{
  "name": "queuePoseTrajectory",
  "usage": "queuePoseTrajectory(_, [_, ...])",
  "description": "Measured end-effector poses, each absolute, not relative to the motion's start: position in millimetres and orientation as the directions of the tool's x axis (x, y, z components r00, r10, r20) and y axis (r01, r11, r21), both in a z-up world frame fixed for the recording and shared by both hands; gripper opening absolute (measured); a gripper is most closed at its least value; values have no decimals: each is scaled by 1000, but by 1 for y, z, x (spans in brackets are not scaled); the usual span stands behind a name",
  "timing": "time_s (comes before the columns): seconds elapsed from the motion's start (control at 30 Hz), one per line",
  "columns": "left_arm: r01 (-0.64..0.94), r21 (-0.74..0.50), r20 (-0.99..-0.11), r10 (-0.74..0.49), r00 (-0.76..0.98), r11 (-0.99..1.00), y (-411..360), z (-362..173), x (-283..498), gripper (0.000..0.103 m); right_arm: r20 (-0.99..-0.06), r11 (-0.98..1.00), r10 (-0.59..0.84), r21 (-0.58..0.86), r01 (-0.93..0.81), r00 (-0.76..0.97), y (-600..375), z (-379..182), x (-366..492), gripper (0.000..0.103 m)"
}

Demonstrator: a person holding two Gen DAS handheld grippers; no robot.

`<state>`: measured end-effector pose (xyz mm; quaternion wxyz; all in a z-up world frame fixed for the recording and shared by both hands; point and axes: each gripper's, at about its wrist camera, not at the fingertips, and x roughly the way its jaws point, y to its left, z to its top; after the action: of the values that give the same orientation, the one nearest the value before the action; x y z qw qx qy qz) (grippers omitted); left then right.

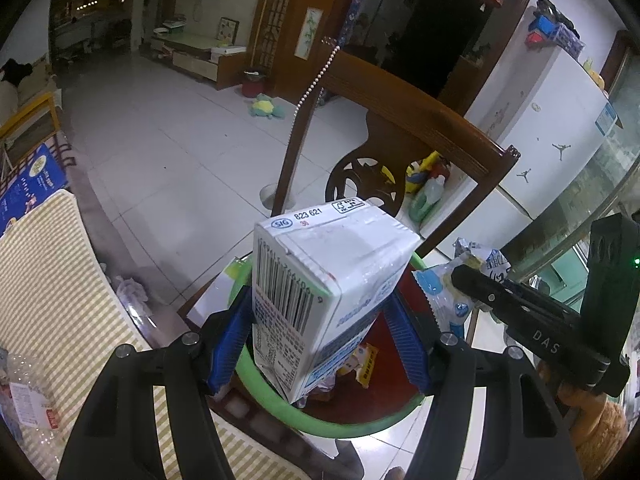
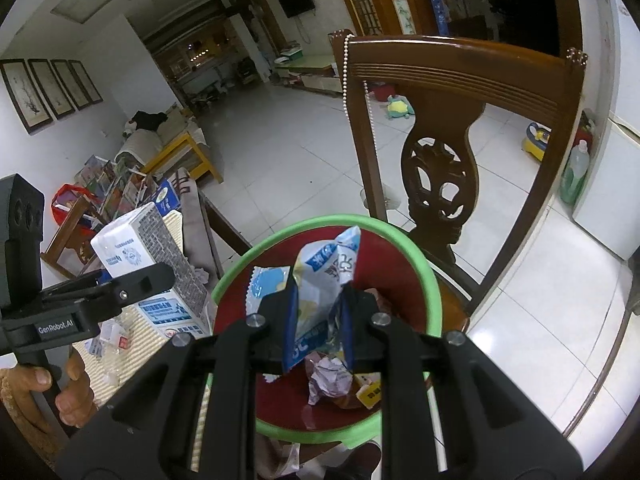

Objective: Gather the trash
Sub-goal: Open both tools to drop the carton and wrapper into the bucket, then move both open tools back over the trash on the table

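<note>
Held tight between blue ribbed pads (image 1: 228, 344), a white milk carton (image 1: 320, 300) is seen closest of all. It is gripped by the left gripper (image 1: 320, 340), whose jaws are set wide around its flat sides. The carton is a boxy shape made of smooth card, with a black barcode on one side, and one corner is a little dented. It is held over the near edge of the green-rimmed bin (image 1: 320, 420), which rests on the seat of a brown wooden chair (image 1: 420, 96). Off to the left, a cloth with yellow stripes (image 1: 60, 280) is spread on the table, and a clear, crushed plastic bottle (image 1: 28, 396) is lying on it.

Further right, a blue and white wrapper (image 2: 324, 292) is pinched by the right gripper (image 2: 320, 320), which is clamped fully shut on it. The wrapper is thin, shiny and crumpled, with a zigzag edge. It is held right above the round bin, which is dark red inside.

Some trash is already in the bin: a scrunched paper ball (image 2: 332, 376) and a small yellow packet (image 2: 370, 394) can be seen at the bottom. Both held pieces have not been dropped yet. Small scraps (image 2: 112, 340) and the bottle are left on the cloth, so the job looks partly done.
</note>
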<state>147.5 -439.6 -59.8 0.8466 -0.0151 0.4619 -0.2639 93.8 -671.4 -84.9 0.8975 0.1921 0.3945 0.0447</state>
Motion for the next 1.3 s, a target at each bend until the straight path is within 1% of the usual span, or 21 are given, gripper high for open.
queuePoseTrajectory(0.47, [449,-289,-779,-480,404,846,-447,-64,150,64,-699,921,225,380,86,678,-673,-87,96,19])
queuePoseTrajectory(0.5, [452,-294,-778,-485,398,842,-447,-64,150,66,-700,921,223,380,89,679,-672,-87,95,22])
queuePoseTrajectory(0.53, [450,-297,-778,-487,396,842,-446,-64,151,70,-700,920,215,378,98,681,-673,-87,95,23])
queuePoseTrajectory(0.57, [445,-302,-773,-489,403,843,-445,-64,150,81,-699,919,209,379,107,683,-674,-87,94,31])
queuePoseTrajectory(0.6, [443,-306,-767,-493,410,843,-443,-62,150,81,-693,914,201,386,121,693,-676,-86,92,38])
queuePoseTrajectory(0.93, [447,-309,-750,-505,428,839,-426,-56,140,81,-696,923,173,362,133,697,-666,-81,83,38])
queuePoseTrajectory(0.97, [447,-310,-749,-505,429,839,-423,-56,139,81,-700,925,164,354,138,695,-664,-81,83,41])
queuePoseTrajectory(1.0, [445,-312,-747,-506,431,840,-419,-55,137,81,-704,927,146,342,152,695,-662,-81,82,54])
queuePoseTrajectory(1.07, [440,-314,-744,-506,436,841,-411,-54,133,81,-703,925,114,333,184,702,-660,-80,79,72])
queuePoseTrajectory(1.17, [425,-312,-740,-498,453,850,-393,-53,125,81,-700,913,120,356,198,704,-655,-78,76,72])
queuePoseTrajectory(1.3, [380,-318,-736,-479,479,869,-358,-52,117,81,-698,922,122,343,180,705,-633,-74,74,72])
